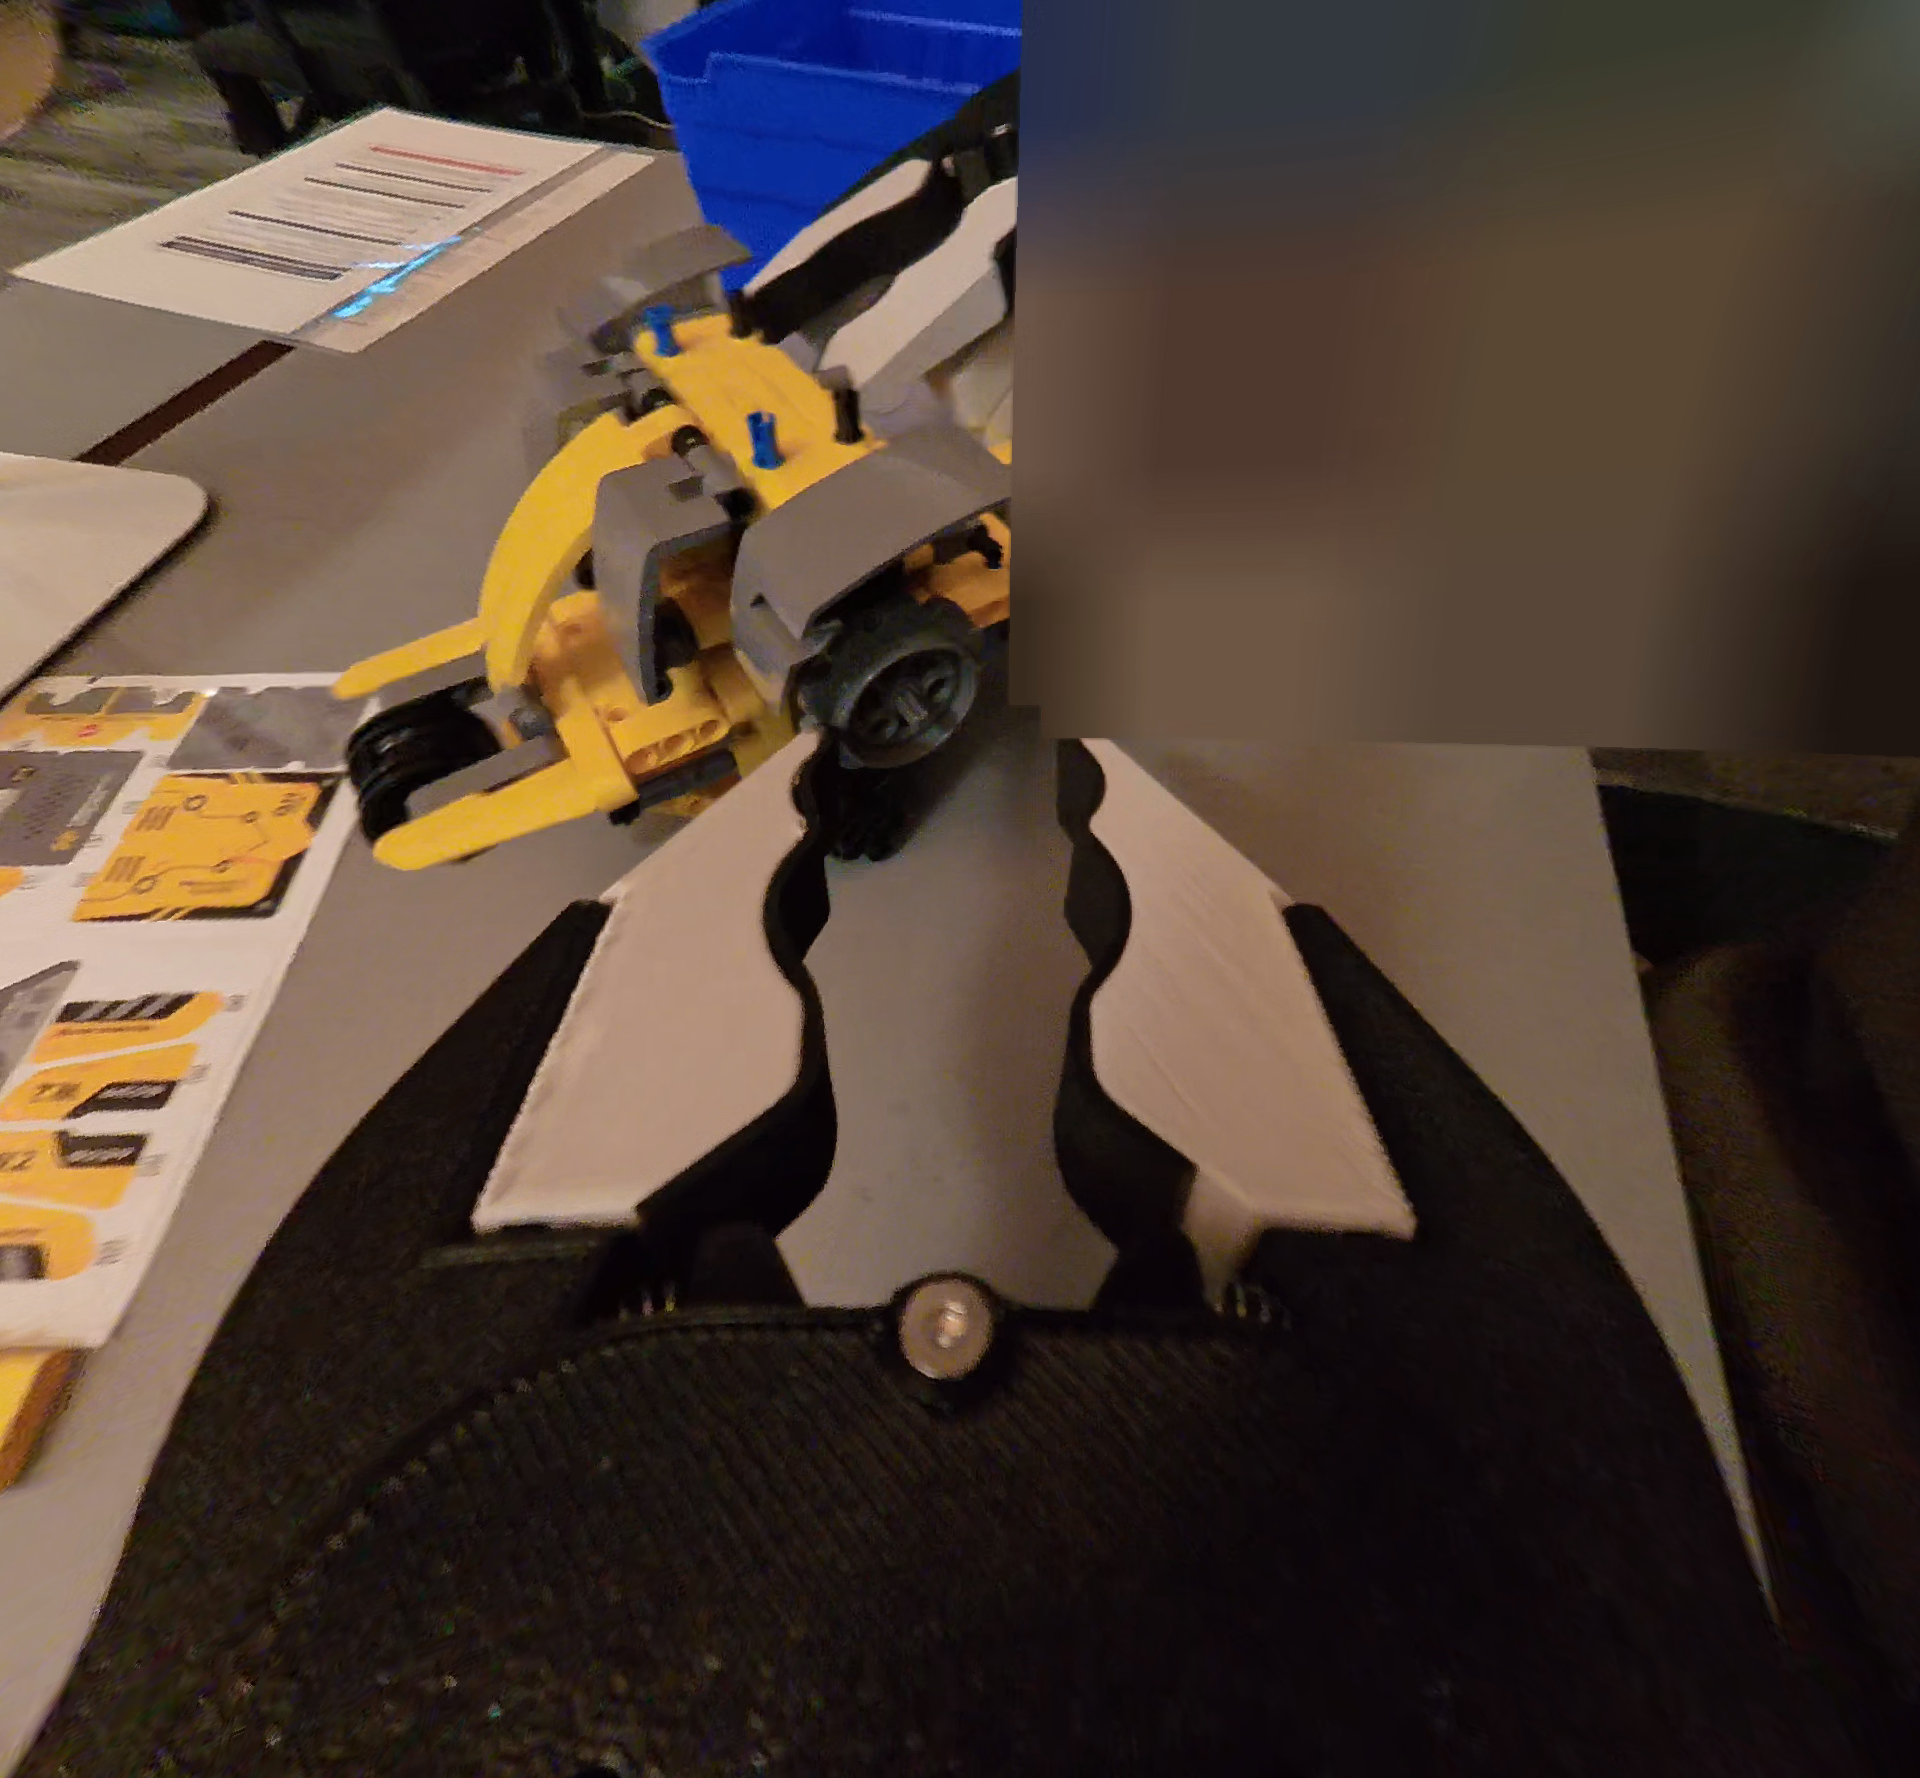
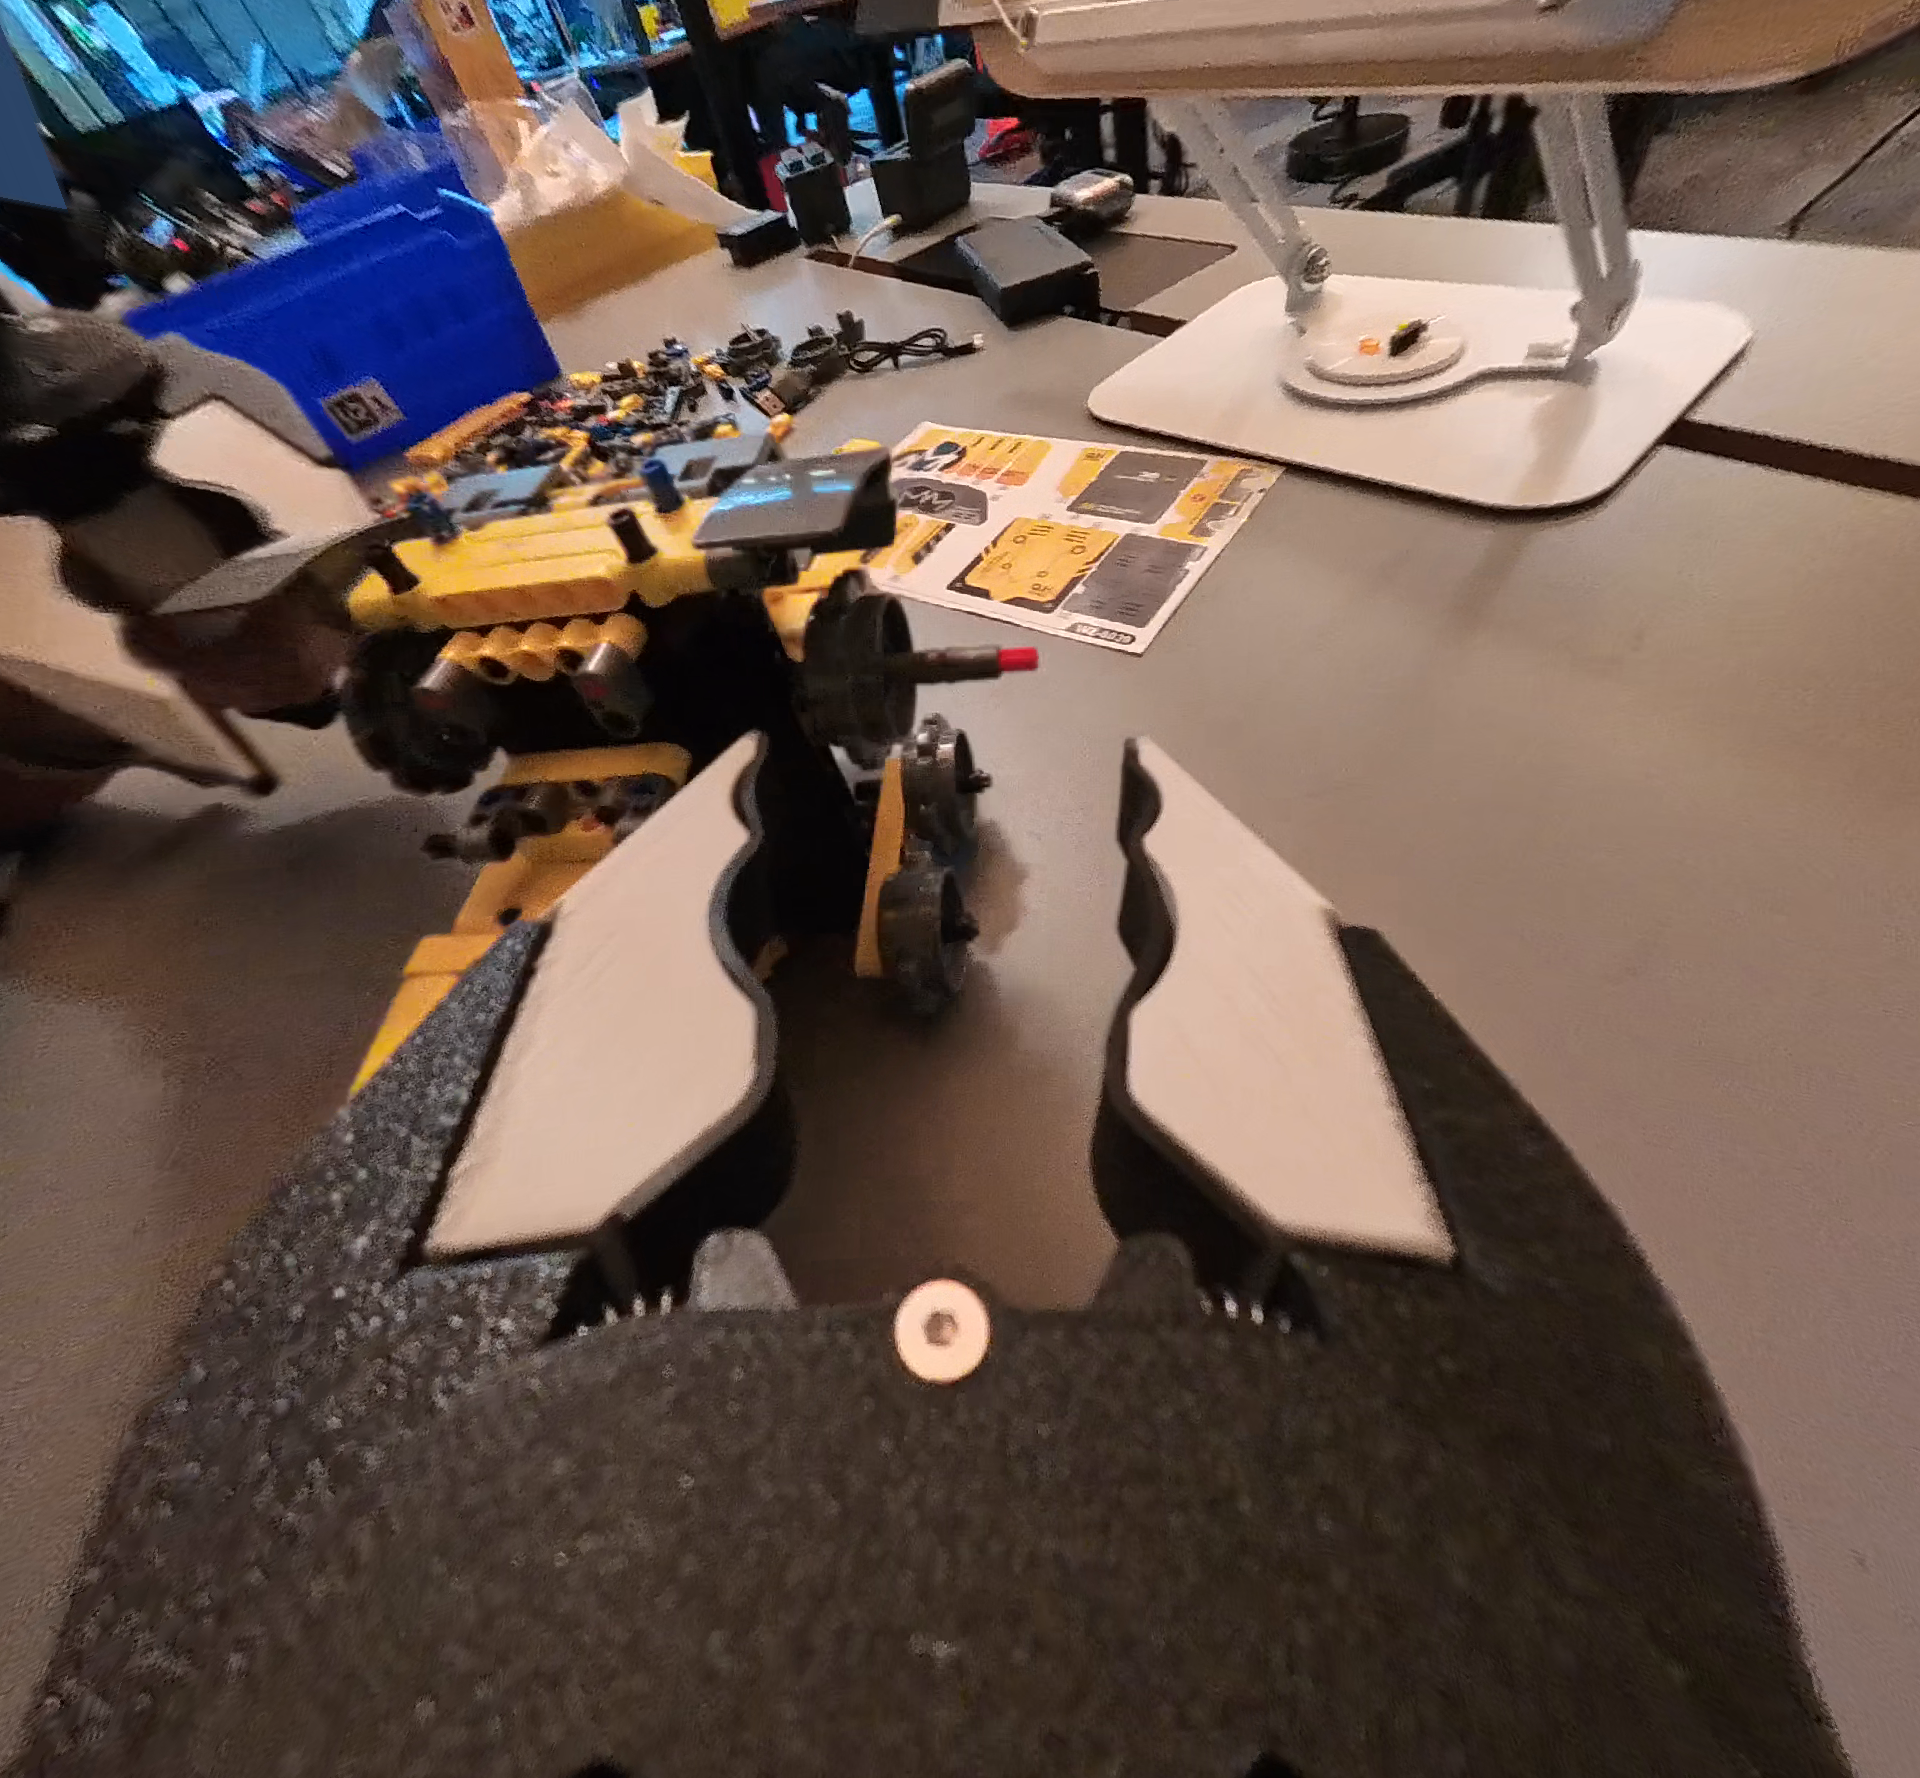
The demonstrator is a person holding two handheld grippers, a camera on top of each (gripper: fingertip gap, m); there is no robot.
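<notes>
A yellow and grey brick-built vehicle (image 1: 717,523) sits on the grey table (image 1: 312,502). My left gripper (image 1: 945,757) is open, and its left fingertip sits beside a dark wheel (image 1: 902,689) at the vehicle's near end. My right gripper (image 1: 831,315) shows at the vehicle's far end. In the right wrist view my right gripper (image 2: 940,762) is open. Its left finger overlaps the vehicle (image 2: 582,565), and a small yellow piece with dark gear wheels (image 2: 920,887) stands between its fingers. My left gripper (image 2: 260,648) is at the vehicle's left end.
A blue bin (image 2: 364,326) stands behind the vehicle, with loose parts (image 2: 644,388) beside it. A sticker sheet (image 2: 1070,533) lies flat. A white stand (image 2: 1455,378) holds an open booklet at the right. Black devices (image 2: 1029,274) sit farther back. A printed sheet (image 1: 332,222) lies far left.
</notes>
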